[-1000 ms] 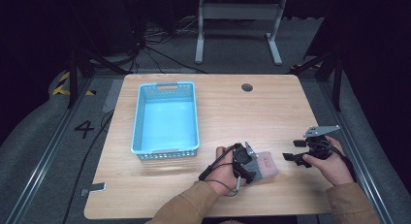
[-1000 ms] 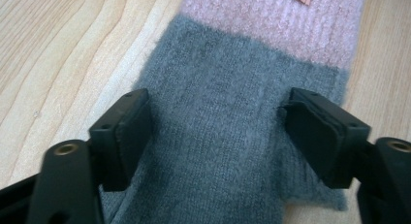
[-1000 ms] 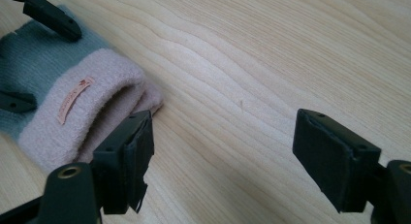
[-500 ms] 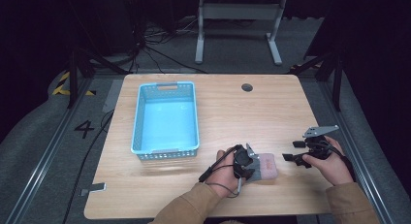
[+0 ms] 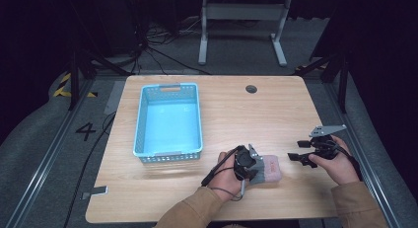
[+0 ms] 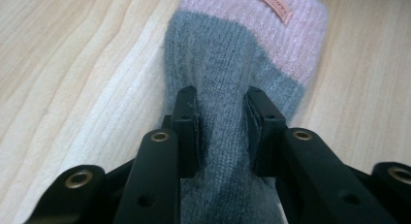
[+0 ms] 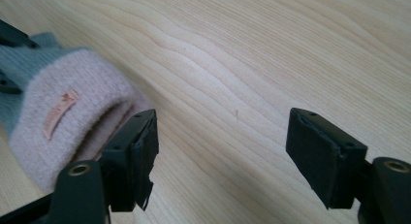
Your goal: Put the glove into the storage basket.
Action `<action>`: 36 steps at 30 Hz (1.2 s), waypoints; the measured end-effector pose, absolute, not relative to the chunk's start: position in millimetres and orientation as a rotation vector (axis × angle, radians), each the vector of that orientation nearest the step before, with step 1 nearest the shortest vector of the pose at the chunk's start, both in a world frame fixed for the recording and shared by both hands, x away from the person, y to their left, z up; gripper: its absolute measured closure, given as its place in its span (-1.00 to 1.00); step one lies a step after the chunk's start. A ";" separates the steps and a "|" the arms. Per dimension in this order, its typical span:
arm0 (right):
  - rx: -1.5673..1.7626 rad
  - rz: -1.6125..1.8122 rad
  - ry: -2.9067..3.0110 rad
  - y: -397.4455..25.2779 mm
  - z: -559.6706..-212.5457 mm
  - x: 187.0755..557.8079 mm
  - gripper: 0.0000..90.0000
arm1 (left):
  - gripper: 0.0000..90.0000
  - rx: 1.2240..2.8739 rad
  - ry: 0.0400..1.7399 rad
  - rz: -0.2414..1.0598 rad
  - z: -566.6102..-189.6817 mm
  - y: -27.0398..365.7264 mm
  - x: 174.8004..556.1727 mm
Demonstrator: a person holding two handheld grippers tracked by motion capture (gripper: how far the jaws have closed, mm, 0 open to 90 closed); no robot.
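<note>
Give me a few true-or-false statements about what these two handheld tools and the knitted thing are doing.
1. The left gripper has its fingers pinched on the grey and pink sock. True.
2. The right gripper is shut. False: it is open, with bare table between its fingers.
3. The sock lies inside the blue basket. False: it lies on the table, outside the basket.
4. The sock's pink cuff bears a small label. True.

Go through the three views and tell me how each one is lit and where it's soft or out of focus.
High view: the table is lit, the floor beyond dark, slightly soft overall. Left gripper view: even light, the knit sock sharp at the pads, its pink cuff farther off blurred. Right gripper view: wood grain crisp mid-frame, the sock's cuff and near jaws softer.
</note>
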State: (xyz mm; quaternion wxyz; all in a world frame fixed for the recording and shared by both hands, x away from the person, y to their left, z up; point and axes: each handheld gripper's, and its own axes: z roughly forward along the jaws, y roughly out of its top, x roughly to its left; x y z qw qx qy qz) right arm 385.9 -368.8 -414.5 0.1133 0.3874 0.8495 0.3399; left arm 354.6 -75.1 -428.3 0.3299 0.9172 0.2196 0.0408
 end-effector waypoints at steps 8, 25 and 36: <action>1.094 1.008 2.500 -368.8 -414.6 390.2 -0.20 | 0.56 2.370 0.573 0.098 -405.0 -53.8 355.5; 0.991 1.054 2.493 -357.0 -413.4 403.3 0.11 | 0.55 2.275 0.669 0.147 -363.9 4.4 369.6; 0.990 0.943 2.548 -352.8 -419.4 404.5 0.20 | 0.55 2.238 0.721 0.196 -344.2 40.8 382.6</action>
